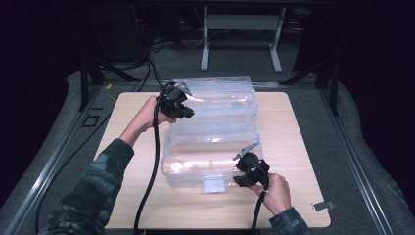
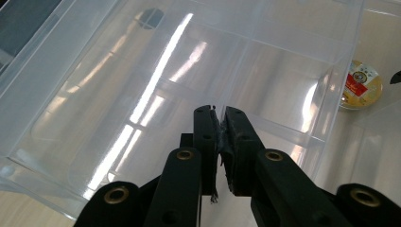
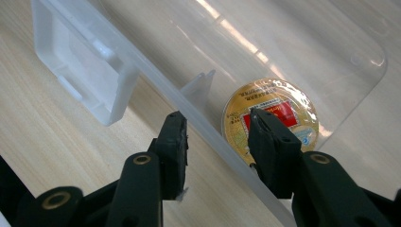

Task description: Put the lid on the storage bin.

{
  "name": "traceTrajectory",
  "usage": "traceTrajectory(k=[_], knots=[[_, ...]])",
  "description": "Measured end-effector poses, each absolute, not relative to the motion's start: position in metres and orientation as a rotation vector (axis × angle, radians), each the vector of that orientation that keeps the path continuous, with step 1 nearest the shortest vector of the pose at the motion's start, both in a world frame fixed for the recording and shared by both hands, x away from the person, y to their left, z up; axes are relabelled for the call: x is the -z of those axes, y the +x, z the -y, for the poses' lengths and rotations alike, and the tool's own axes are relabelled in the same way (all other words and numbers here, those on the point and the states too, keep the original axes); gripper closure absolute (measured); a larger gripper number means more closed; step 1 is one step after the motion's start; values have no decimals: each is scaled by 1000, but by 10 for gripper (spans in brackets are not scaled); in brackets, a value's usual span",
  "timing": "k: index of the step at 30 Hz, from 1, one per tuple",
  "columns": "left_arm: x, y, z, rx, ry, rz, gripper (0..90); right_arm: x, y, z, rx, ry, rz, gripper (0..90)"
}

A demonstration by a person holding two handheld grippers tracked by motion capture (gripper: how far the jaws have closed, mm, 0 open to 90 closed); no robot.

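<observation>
Wooden table [image 1: 293,147] carries a clear bin [image 1: 195,166] with its lid [image 1: 220,100] raised. Left gripper [image 2: 218,116] pinches the lid, jaws nearly shut. Right gripper [image 3: 217,127] straddles the front wall, jaws apart; tin [image 3: 269,113] behind right jaw. Hold lid steady, avoid latch [image 3: 85,66].

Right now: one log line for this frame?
left gripper: shut on lid | right gripper: open, straddling bin front wall | gold can inside

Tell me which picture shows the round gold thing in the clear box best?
The right gripper view: the round gold container lies close, seen through the clear box, with its red label plain, though one jaw covers part of it. The left gripper view shows it small at the edge. In the high view I cannot make it out.
</observation>
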State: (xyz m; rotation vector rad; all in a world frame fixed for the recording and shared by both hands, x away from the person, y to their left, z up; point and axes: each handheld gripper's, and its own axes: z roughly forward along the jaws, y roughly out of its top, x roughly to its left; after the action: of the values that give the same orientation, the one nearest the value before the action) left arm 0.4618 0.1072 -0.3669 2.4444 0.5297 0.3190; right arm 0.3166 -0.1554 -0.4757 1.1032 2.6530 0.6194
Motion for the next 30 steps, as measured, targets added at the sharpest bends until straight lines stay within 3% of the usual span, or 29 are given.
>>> traceTrajectory(k=[30], knots=[[365, 430, -109, -387, 2431, -466, 857, 477, 314, 154, -619, 1093, -2636, 575]])
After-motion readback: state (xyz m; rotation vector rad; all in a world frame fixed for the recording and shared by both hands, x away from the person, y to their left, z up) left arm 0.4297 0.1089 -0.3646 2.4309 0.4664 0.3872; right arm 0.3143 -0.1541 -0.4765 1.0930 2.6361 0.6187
